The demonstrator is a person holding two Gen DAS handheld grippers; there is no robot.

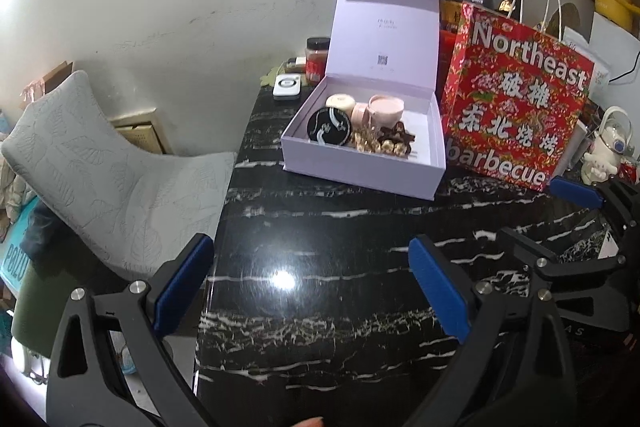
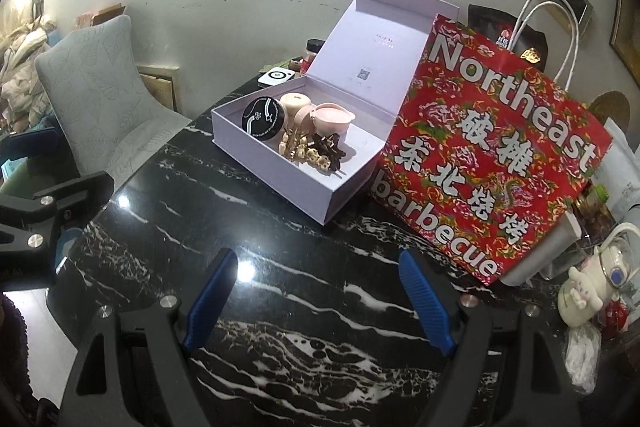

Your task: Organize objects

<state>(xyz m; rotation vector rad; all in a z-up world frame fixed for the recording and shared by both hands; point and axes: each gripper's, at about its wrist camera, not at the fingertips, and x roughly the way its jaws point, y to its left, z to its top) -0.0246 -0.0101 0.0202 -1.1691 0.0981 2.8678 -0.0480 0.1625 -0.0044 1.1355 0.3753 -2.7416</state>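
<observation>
Both fisheye views are dim indoors, the corners vignetted black and straight lines bowed toward the rims. A bright window blows out at ten o'clock, and a lamp's glare spots the glossy black marble table (image 1: 320,227) at six o'clock.

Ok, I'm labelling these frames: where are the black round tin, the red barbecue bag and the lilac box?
black round tin (image 2: 262,118), right wrist view, on its lid.
red barbecue bag (image 2: 492,147), right wrist view, on its printed front.
lilac box (image 1: 360,171), left wrist view, on its front wall.
</observation>
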